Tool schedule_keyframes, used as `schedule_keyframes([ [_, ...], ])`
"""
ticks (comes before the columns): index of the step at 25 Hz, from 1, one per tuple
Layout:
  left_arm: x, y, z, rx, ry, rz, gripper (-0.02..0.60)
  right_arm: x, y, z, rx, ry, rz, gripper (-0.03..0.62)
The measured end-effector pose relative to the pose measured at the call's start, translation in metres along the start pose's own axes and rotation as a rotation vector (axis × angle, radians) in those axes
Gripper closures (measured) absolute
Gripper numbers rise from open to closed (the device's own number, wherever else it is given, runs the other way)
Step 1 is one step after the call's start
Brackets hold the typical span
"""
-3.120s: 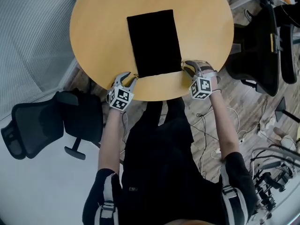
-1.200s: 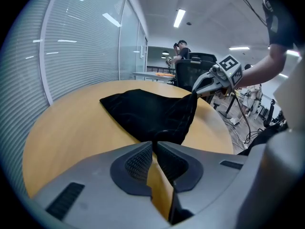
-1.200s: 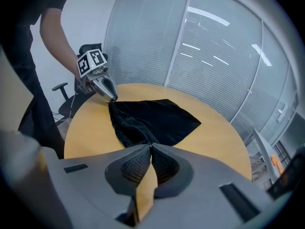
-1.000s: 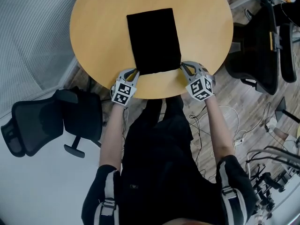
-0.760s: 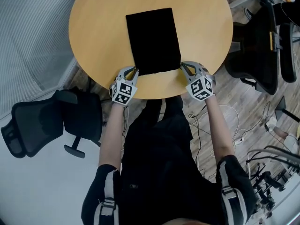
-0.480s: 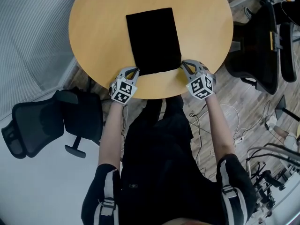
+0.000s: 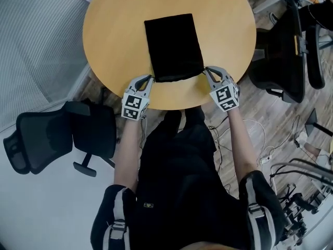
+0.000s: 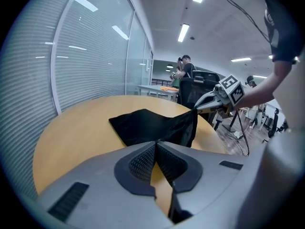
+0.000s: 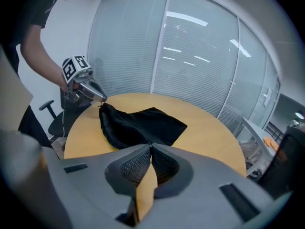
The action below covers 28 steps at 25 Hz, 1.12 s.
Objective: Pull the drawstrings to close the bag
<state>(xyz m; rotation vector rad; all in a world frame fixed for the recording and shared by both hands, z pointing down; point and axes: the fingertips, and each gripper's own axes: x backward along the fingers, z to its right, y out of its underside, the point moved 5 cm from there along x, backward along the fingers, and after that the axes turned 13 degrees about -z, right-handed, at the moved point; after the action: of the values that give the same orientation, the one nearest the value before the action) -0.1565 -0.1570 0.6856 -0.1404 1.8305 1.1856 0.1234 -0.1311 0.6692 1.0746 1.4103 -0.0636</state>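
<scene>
Raised off the round tabletop (image 7: 114,35) since a second ago, the black drawstring bag (image 7: 173,46) has its near mouth stretched between the fingers, far end resting beyond them. Left gripper (image 7: 150,77) and right gripper (image 7: 206,70) each pinch a corner.

we reach both forearms out ahead, the left forearm (image 7: 127,150) and right forearm (image 7: 240,139) bare below dark short sleeves, elbows bent near the torso. our left gripper (image 7: 150,77) and right gripper (image 7: 206,70) tilt downward and angle in toward each other, marker cubes facing up. each gripper's 2 jaws are pressed together at the tips, nipping a drawstring (image 9: 100,104).
</scene>
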Motion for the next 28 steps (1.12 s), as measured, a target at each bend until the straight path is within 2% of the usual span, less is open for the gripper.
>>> schedule_keyframes([
  [4,0.027,-0.02,-0.003,0.017,-0.018,0.063,0.565,0.023,-0.017,0.003,-0.03,0.044,0.03,0.531],
  [10,0.06,-0.05,-0.014,0.039,-0.064,0.158,0.565,0.054,-0.042,0.012,-0.021,0.097,0.07,0.531],
  [19,0.112,-0.098,-0.011,0.007,-0.102,0.232,0.565,0.106,-0.079,0.025,0.013,0.199,0.16,0.531],
  [24,0.133,-0.125,-0.005,0.043,-0.132,0.314,0.565,0.126,-0.089,0.041,0.045,0.231,0.211,0.531],
  [28,0.153,-0.136,-0.003,0.076,-0.185,0.341,0.565,0.136,-0.102,0.047,0.094,0.228,0.242,0.531],
])
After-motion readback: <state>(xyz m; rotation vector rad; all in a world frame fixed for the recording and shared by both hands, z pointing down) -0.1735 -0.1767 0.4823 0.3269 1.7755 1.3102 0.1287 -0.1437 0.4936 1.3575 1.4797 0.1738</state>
